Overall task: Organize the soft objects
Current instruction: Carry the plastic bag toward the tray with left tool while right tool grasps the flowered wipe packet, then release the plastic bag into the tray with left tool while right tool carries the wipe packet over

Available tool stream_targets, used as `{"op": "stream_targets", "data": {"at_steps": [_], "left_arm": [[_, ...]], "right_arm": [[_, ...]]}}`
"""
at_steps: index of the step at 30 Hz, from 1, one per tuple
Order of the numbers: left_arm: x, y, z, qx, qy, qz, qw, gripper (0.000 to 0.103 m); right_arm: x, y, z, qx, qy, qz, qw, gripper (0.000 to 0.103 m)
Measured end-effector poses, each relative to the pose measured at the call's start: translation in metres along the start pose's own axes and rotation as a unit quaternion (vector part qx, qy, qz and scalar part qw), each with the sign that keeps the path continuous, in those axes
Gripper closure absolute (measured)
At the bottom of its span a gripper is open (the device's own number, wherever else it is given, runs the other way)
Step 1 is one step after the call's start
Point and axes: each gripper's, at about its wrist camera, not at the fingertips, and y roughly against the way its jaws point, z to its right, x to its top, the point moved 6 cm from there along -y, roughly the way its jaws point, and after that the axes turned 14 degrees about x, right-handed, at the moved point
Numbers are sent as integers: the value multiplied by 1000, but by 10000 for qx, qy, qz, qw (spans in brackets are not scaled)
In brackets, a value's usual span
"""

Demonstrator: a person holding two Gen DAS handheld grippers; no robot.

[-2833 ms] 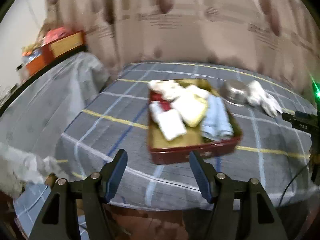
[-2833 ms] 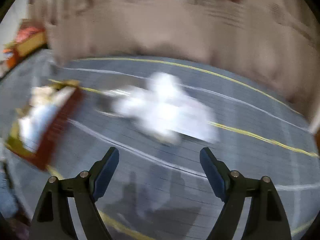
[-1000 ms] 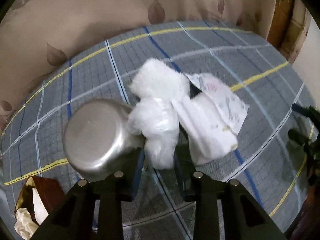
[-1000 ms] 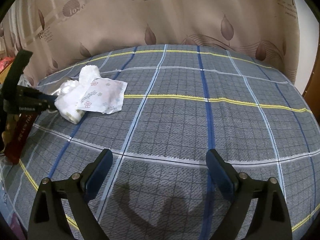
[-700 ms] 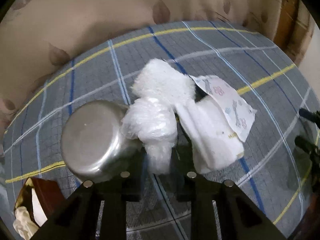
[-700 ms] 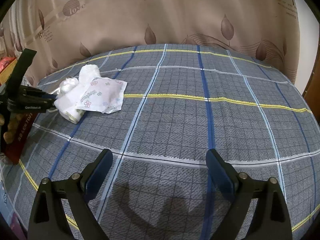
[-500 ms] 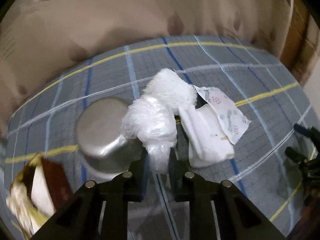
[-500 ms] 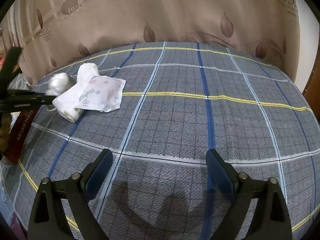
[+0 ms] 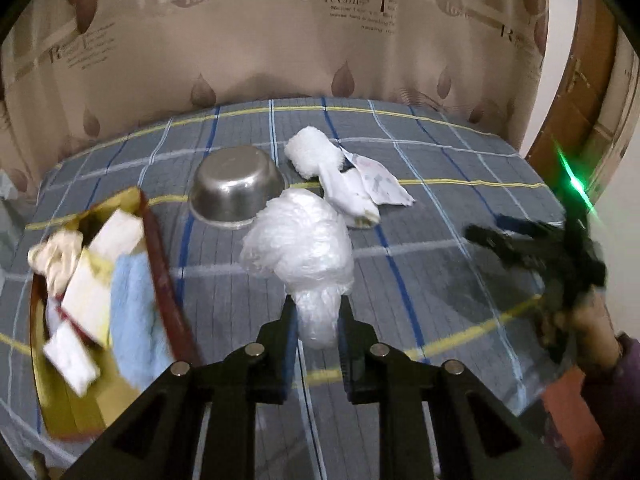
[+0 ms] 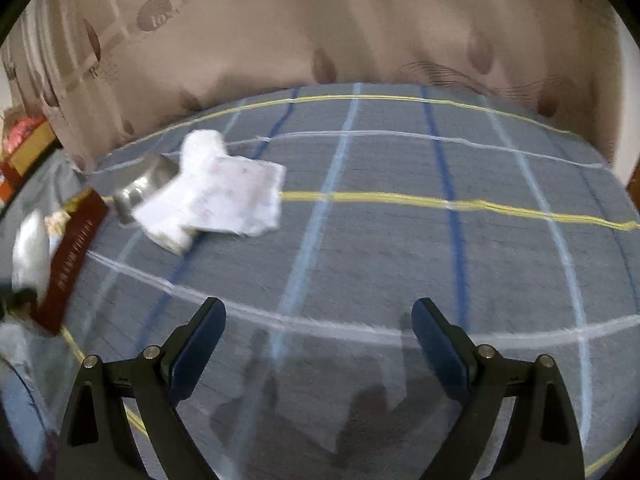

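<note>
My left gripper (image 9: 317,320) is shut on a white crinkled plastic bundle (image 9: 300,248) and holds it above the plaid bed cover. The bundle also shows at the left edge of the right wrist view (image 10: 30,252). A red tray with a gold inside (image 9: 160,264) lies at the left with folded cloths, a blue towel (image 9: 134,320) and a cream rag in it. A fluffy white roll (image 9: 312,152), a folded white pad (image 9: 348,196) and a printed white packet (image 9: 380,184) lie beyond. My right gripper (image 10: 318,320) is open and empty above the bed.
An upturned steel bowl (image 9: 236,188) sits between the tray and the white pile. A beige curtain (image 9: 280,40) hangs behind the bed. A wooden door (image 9: 588,100) stands at the far right. Boxes (image 10: 28,140) sit on a ledge at the far left.
My left gripper has lifted the plastic bundle off the pile and pulled back toward the tray. The right gripper has swung left, so the pile looks nearer.
</note>
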Motion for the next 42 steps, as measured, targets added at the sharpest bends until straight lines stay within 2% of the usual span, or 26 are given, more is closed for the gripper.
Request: {"op": "stream_targets", "data": {"at_steps": [2, 5, 8, 9, 12, 17, 18, 19, 20, 21, 23, 24, 26, 28, 32, 37, 42], "left_arm": [[-7, 9, -4, -46, 86, -28, 9999, 85], [-11, 20, -10, -14, 128, 35, 9999, 85], [-9, 32, -19, 4, 190, 155, 9997, 85], [-8, 34, -22, -3, 209, 172, 9996, 85], [-7, 37, -32, 5, 303, 169, 9994, 85], [-11, 35, -43, 7, 434, 121, 9990, 85], [-12, 35, -44, 16, 467, 101, 9989, 85], [-13, 35, -47, 23, 510, 88, 9987, 85], [-14, 36, -48, 17, 544, 81, 9985, 85], [-15, 37, -51, -7, 591, 63, 9982, 85], [-17, 37, -55, 15, 655, 38, 9978, 85], [-19, 37, -57, 48, 678, 37, 9977, 85], [-21, 39, -61, 110, 719, 34, 9973, 85], [-24, 45, -64, 111, 765, 87, 9970, 84], [-32, 53, -70, 265, 778, 98, 9966, 84], [-45, 68, -93, 462, 1064, 170, 9931, 83], [-65, 81, -133, 868, 1388, 151, 9864, 83]], "right_arm": [[14, -13, -15, 353, -5, -86, 9993, 3], [40, -45, -26, 369, 88, -315, 9988, 3], [55, -70, -19, 397, -98, -551, 9976, 3], [59, -80, -16, 483, -237, -668, 9963, 4], [67, -94, -13, 609, -504, -641, 9948, 5], [67, -116, -19, 588, -492, -920, 9928, 5], [68, -116, -20, 512, -409, -875, 9940, 12], [69, -116, -22, 523, -376, -860, 9942, 24], [68, -116, -22, 563, -396, -899, 9936, 53], [67, -116, -22, 641, -436, -928, 9927, 74], [67, -116, -23, 727, -406, -939, 9921, 81], [66, -111, -24, 672, -316, -899, 9932, 88], [68, -102, -23, 736, -334, -754, 9939, 89], [67, -90, -20, 1010, -530, -661, 9913, 89], [57, -56, -18, 993, -582, -376, 9926, 89], [16, -19, -41, 1041, -313, -283, 9937, 89], [-36, -2, -76, 1035, -34, -353, 9940, 89]]}}
